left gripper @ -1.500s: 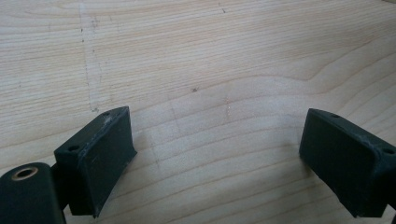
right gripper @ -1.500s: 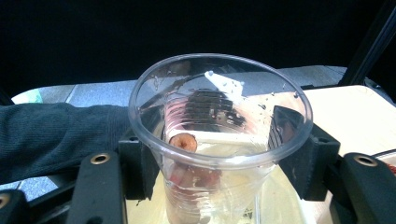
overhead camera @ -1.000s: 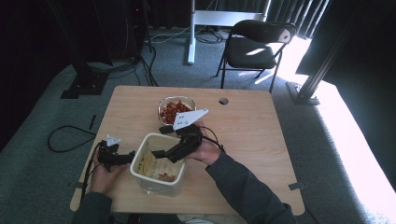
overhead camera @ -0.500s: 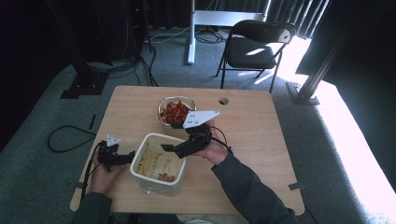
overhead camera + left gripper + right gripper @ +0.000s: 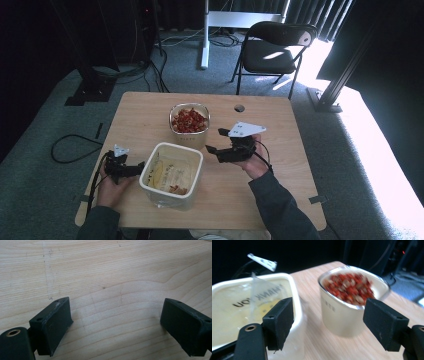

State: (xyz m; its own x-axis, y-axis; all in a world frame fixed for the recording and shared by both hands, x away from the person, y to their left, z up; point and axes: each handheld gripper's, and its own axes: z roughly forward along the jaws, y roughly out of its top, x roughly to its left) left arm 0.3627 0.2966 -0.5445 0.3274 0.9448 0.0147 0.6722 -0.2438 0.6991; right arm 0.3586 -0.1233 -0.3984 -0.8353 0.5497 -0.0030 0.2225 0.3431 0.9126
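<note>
Near the table's (image 5: 280, 180) front edge, left of centre, sits the white tub (image 5: 171, 176), with a clear bag printed "THANK YOU" (image 5: 259, 298) and a few red bits in it. I keep my left gripper (image 5: 125, 169) parked low at the tub's left side, by the table's left edge; I judge it is there to steady the tub, though I cannot tell whether it touches the wall. Its jaws stand wide apart over bare wood with nothing between them. My right gripper (image 5: 216, 141) hangs over the middle of the table, just right of the tub and in front of the glass bowl (image 5: 189, 125) of red pieces, which stands behind the tub toward the back edge. Its jaws have just been closing a little, but they are well apart and hold nothing; in the right gripper view the bowl shows in the gap between the pads, beyond them. I take it I am lining up on the bowl, probably to fetch more red pieces over to the tub, and the wide opening suits its rim. Counting: one tub, one bowl, one bag, two grippers. Off the table I see one folding chair (image 5: 274, 50) beyond the back edge.
</note>
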